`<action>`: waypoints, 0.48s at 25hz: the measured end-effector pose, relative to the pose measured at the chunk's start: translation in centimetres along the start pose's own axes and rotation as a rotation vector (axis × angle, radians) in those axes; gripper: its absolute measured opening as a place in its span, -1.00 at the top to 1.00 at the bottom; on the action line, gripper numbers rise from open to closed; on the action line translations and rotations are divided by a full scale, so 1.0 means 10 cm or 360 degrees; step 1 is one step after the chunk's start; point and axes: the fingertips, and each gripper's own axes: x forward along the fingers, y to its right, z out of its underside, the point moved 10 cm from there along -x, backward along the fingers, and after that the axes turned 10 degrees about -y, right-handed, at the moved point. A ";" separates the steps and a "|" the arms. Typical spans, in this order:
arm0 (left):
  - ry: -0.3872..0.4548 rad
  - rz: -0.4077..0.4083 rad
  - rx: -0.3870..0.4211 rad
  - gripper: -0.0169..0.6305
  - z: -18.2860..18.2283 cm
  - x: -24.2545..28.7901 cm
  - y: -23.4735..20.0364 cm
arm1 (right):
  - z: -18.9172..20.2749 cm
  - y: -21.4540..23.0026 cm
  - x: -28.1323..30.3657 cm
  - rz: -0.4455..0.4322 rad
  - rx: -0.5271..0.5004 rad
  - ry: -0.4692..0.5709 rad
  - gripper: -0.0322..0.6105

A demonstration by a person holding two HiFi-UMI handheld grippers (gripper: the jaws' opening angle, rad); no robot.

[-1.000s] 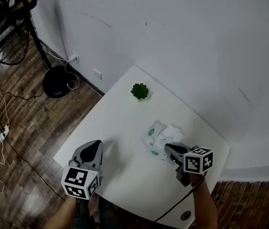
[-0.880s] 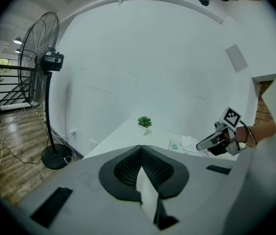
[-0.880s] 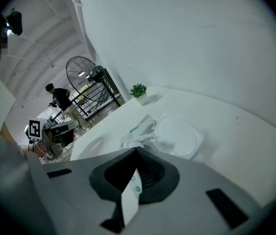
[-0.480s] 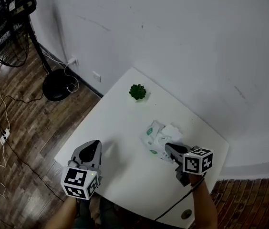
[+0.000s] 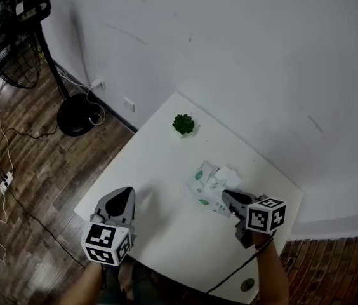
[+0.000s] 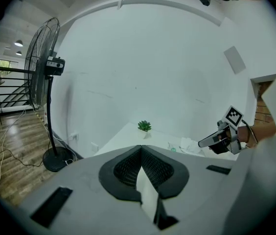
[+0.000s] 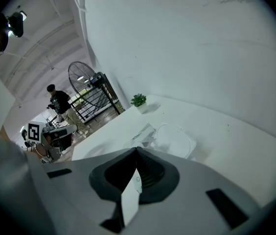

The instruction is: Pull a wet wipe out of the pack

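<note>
Wipes of this kind are light, limp and damp, so expect the sheet to stretch and cling rather than slide, and expect the soft film pouch to lift with it if nothing holds it down. The wet wipe pack [image 5: 205, 184] lies flat on the white desk [image 5: 166, 164], just toward 1 o'clock of the desk's middle, with the small potted plant [image 5: 183, 123] well apart from it at 12 o'clock.

Your right gripper [image 5: 226, 196] sits at the pack's 4 o'clock edge, jaws pressed together with nothing between them, tips right at the pack; whether they touch it is not clear. Your left gripper [image 5: 124, 193] hangs over the desk's 8 o'clock edge, well away, jaws likewise closed and empty.

From the right gripper view a white lid flap [image 7: 176, 141] seems to lie open, with crumpled white material beside it at 9 o'clock. Probably that raised, crumpled part is where you should pinch, close to the opening. Pull gently upward, and consider pressing the pouch's far end down with your left.
</note>
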 end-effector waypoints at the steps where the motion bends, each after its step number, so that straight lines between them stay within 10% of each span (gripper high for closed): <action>1: 0.0003 0.0001 0.0000 0.94 0.00 -0.01 0.00 | 0.00 0.00 -0.01 0.0002 0.0004 0.0006 0.90; 12: 0.0023 0.0011 -0.0007 0.94 -0.01 -0.08 0.02 | -0.02 -0.07 -0.13 0.0035 0.0011 0.0051 0.90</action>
